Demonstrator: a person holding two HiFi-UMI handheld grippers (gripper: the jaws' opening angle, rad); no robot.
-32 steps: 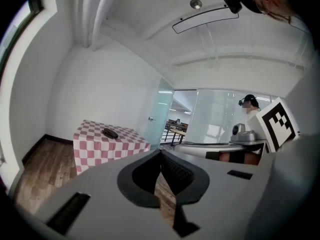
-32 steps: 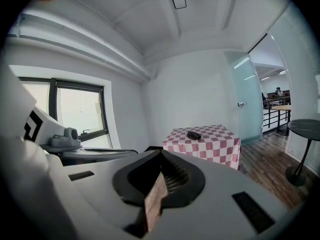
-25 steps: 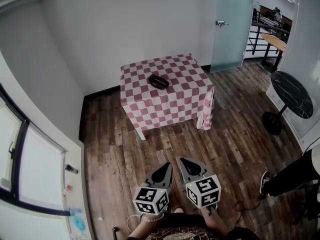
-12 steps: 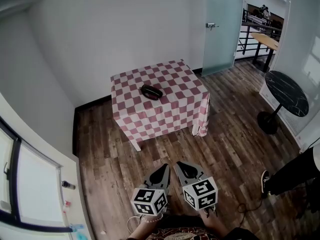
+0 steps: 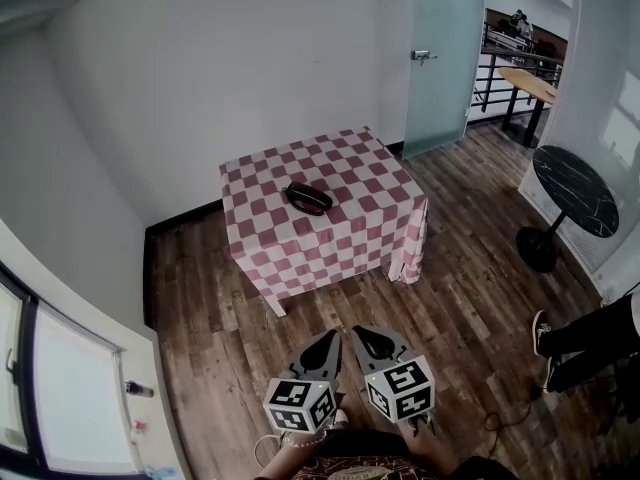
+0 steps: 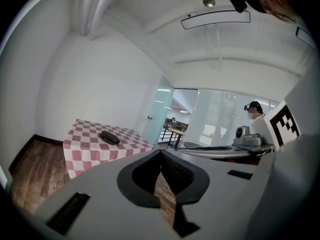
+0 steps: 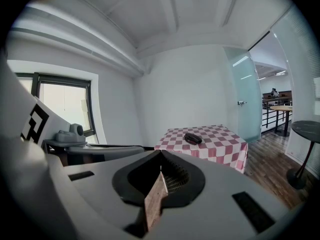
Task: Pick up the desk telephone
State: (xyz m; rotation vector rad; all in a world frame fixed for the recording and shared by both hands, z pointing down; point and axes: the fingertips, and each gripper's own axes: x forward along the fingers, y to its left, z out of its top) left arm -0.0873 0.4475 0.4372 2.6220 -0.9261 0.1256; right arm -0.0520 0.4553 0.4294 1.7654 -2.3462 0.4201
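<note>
Closer now than a second ago, the checked table [image 5: 360, 173] sits larger and lower in the head view, and the window [image 5: 70, 408] at the left has slid further toward the bottom corner. The left gripper [image 5: 330, 340] and the right gripper [image 5: 365, 336] keep side by side at the bottom of that view, over the wooden floor [image 5: 230, 338], both pointing at the table. Each has its jaws closed together at the tips, with nothing between them.

The desk telephone [image 5: 308, 198], dark and low, lies on the tabletop a little left of its middle, well in from every edge. The cloth hangs down over the near and right sides, and one white table leg [image 5: 277, 306] shows under the near left corner.

A broad stretch of bare floor lies between the grippers and the table's near edge. At the back, the table stands near the white wall [image 5: 200, 78] without touching it, leaving a strip of floor to its left. To the right the floor runs open to a round black table [image 5: 575, 190], well apart from the checked one, with a glass door [image 5: 440, 48] beyond. A person's leg [image 5: 590, 333] reaches in from the right edge, well clear of the right gripper.
</note>
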